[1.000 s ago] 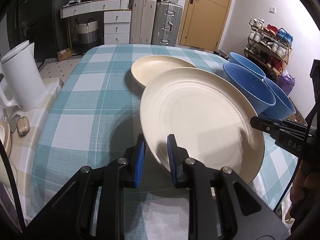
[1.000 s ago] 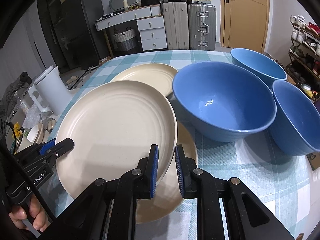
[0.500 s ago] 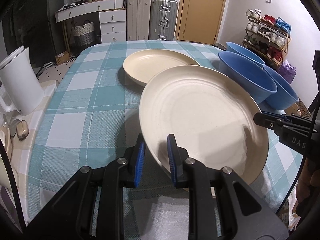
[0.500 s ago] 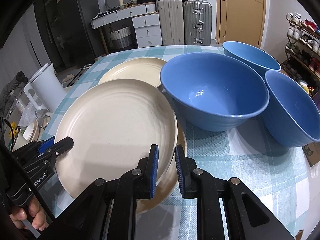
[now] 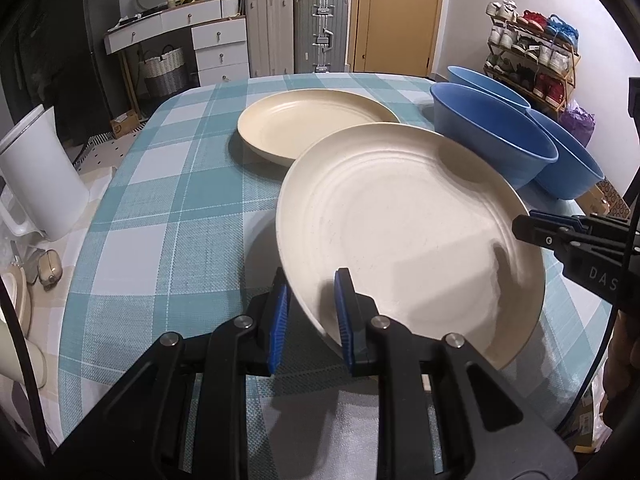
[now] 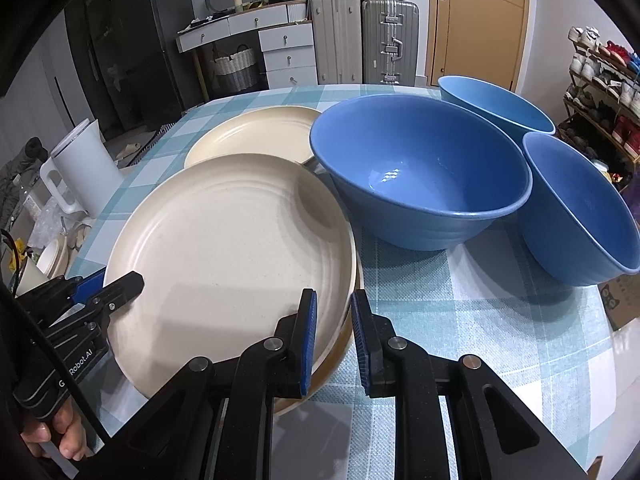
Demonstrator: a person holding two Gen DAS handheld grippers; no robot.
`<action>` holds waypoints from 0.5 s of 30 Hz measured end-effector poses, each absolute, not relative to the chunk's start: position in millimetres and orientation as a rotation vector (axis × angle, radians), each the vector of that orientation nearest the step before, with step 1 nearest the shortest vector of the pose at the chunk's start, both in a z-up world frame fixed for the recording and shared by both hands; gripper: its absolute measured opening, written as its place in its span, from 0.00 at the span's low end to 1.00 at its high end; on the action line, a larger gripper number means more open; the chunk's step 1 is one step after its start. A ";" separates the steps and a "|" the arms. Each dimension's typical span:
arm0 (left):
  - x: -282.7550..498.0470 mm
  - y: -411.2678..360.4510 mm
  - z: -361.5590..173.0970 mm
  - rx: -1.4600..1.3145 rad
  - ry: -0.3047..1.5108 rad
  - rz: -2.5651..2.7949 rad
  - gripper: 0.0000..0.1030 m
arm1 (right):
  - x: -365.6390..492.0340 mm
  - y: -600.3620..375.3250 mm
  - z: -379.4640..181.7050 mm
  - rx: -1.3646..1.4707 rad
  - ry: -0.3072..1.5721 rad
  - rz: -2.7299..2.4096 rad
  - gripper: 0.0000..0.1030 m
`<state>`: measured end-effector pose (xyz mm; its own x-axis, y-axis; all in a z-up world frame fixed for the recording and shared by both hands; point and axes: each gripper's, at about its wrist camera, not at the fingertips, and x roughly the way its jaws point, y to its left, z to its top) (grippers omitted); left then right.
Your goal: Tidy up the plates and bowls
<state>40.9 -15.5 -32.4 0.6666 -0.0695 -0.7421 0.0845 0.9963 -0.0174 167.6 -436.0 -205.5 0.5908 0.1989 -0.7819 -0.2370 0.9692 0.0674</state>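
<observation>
A large cream plate [image 5: 400,232] [image 6: 232,240] hangs tilted just above the table, held by two opposite rims. My left gripper [image 5: 310,308] [image 6: 116,284] is shut on its near-left rim. My right gripper [image 6: 334,320] [image 5: 528,226] is shut on the rim across from it. Directly under it lies a second cream plate [image 6: 334,364], mostly hidden. A third cream plate [image 5: 312,128] [image 6: 256,132] rests farther back. Three blue bowls [image 6: 420,168] [image 6: 580,208] [image 6: 492,100] stand to the right.
A checked teal cloth covers the table [image 5: 168,200]. A white kettle [image 5: 36,172] [image 6: 80,164] stands off the table's left edge. A shoe rack [image 5: 532,52] is at the far right, suitcases [image 5: 296,32] and drawers at the back.
The held plate has sunk closer to the plate lying beneath it. Both grippers keep their hold on its rims, and the bowls look a little nearer in the right wrist view.
</observation>
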 end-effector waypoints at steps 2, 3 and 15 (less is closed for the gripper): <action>40.7 -16.1 -32.9 0.022 0.840 -0.090 0.18 | 166.5 -436.4 -206.6 -0.042 0.906 0.253 0.18; 40.2 -16.8 -33.0 0.025 0.840 -0.091 0.18 | 165.9 -436.5 -207.3 -0.043 0.907 0.252 0.18; 38.2 -26.0 -35.7 0.072 0.851 -0.090 0.24 | 164.8 -434.0 -212.0 -0.066 0.914 0.237 0.18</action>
<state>38.2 -26.0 -35.7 0.6561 -0.0506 -0.7530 0.1079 0.9938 0.0272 164.8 -434.0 -212.0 0.5869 0.1753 -0.7905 -0.2311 0.9719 0.0439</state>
